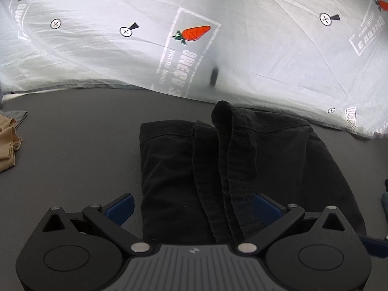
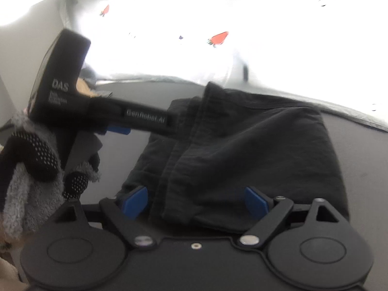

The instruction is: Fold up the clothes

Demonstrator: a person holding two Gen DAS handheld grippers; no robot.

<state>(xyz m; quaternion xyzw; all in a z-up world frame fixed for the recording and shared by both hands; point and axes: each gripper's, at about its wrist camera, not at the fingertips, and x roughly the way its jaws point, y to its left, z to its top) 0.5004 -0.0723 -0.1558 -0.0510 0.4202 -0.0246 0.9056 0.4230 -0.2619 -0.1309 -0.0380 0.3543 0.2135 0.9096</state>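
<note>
A black garment lies folded on the dark grey table, with a raised ridge of hem down its middle. My left gripper is open, its blue pads either side of the garment's near edge. In the right wrist view the same black garment lies in front of my right gripper, which is open over its near edge. The left gripper shows there too, held by a gloved hand, at the garment's left side.
A white sheet printed with carrots hangs behind the table. Tan clothes lie at the left edge of the left wrist view. A dark object pokes in at the right edge.
</note>
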